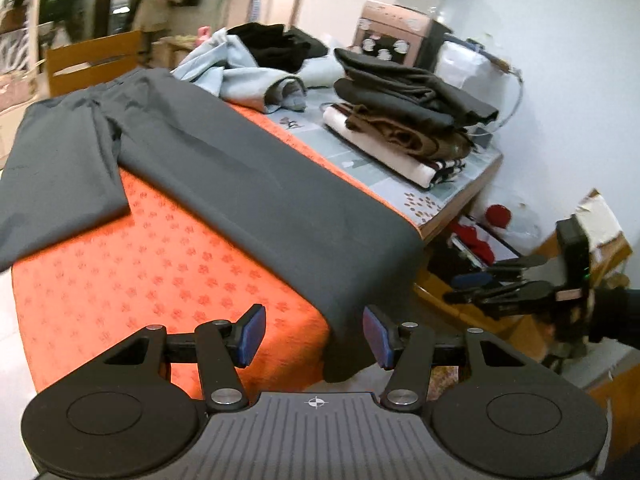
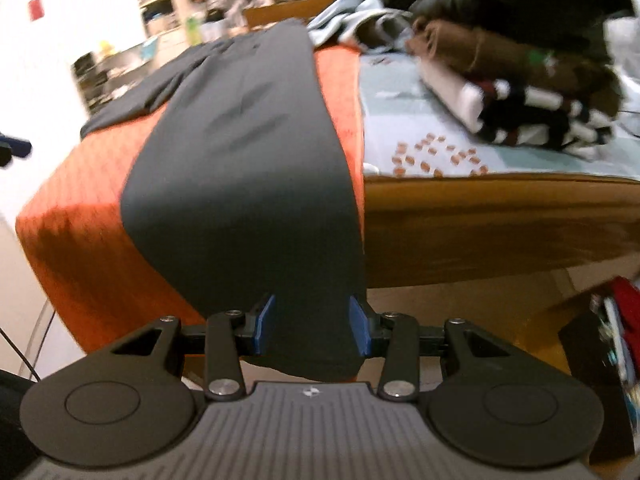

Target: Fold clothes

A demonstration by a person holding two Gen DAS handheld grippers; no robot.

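the dark grey trousers (image 1: 248, 168) lie spread along the orange cloth (image 1: 160, 248) on the table (image 2: 500, 216), 1 leg end draped over the near edge and hanging free. the left tool (image 1: 314, 336) is spread, nothing between its pads, with the hanging hem just beside its right pad. the right tool (image 2: 311, 326) is also spread, and the hem hangs down between its 2 blue pads (image 2: 266, 326); whether either pad touches the cloth i cannot tell (the view is blurred).

the step in hand looks like taking hold of the leg end to fold it back toward the waist. to do it well, both tools should pinch the hem near its 2 corners, through both layers, then lift together and level so the leg stays flat. the folded stack (image 1: 412, 120) sits well apart, no obstacle.
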